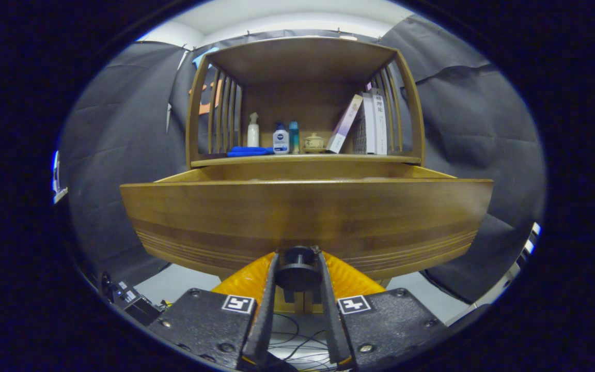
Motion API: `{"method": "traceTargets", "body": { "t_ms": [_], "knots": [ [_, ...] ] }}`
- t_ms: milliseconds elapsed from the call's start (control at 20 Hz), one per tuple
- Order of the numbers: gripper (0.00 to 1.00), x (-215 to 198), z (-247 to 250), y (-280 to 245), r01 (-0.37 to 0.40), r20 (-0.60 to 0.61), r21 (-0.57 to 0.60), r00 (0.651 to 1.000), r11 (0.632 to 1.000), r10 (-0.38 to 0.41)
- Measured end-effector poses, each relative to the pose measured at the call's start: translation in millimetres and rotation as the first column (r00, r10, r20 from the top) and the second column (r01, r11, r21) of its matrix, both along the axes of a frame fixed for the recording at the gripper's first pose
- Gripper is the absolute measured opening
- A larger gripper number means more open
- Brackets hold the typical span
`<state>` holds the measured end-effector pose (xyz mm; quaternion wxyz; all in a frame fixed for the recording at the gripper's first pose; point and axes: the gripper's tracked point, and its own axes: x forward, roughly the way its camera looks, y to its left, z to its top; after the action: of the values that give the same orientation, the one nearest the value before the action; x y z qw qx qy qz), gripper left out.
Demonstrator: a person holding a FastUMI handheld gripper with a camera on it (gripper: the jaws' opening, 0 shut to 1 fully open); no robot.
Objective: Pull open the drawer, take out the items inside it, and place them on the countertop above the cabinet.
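The tongs [298, 268] clamp both fingers on the dark round knob [297, 271] at the lower front edge of the wooden drawer [305, 219], already drawn out under the tabletop [305, 160]; pulling off-axis could slip them off.

Drawer [305, 217] pulled out from cabinet, its front just ahead of gripper [298, 258]; both fingers clamp the drawer knob [297, 268] betw. them. Countertop [305, 160] above and behind drawer. On it, L to R: cloth [248, 151], spray bottle [252, 130], lotion bottle [280, 139], small pot [313, 143], leaning book [345, 123], upright books [375, 124].
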<state>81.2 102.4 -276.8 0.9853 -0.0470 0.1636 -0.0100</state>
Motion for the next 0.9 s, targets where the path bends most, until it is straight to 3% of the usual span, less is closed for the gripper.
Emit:
{"method": "traceTargets", "body": {
  "t_ms": [50, 300, 600, 900],
  "knots": [
    [0.49, -0.7, 3.8, -1.0, -0.002, 0.019, -0.007, 1.000, 1.000, 0.002],
    [1.00, -6.1, 38.6, 1.6, -0.033, 0.064, 0.020, 0.997, 0.999, 0.032],
    [1.00, 14.0, 120.3, 3.6, -0.049, 0.144, 0.030, 0.989, 0.998, 0.044],
    [1.00, 63.2, 197.9, 2.1, -0.055, 0.177, 0.055, 0.983, 0.997, 0.044]
  ]
}}
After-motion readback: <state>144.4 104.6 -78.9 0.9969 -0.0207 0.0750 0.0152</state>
